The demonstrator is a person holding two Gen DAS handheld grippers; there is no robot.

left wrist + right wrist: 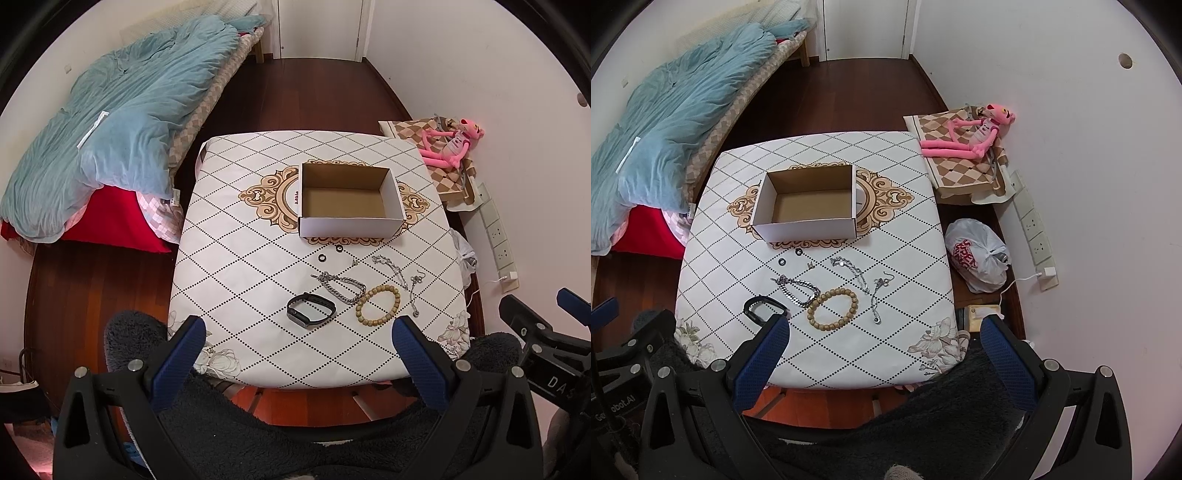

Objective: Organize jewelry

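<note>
On the table (236, 258), watch (311, 314), bead bracelet (378, 306) and chains (341, 288) lie before the cardboard box (347, 225); left gripper (299, 350) and right gripper (882, 350) hover released, unobstructed

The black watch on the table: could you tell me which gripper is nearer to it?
Left. The watch lies just ahead of the open left gripper, roughly centred. From the open right gripper, it sits off to the left, partly behind that gripper's left finger.

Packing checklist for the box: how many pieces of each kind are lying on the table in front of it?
Black wristband: 1
Wooden bead bracelet: 1
Heavy silver chain: 1
Thin silver chains: 2
Small dark rings: 2
Tiny silver piece: 1
Total: 8
The cardboard box holds nothing yet.
</note>
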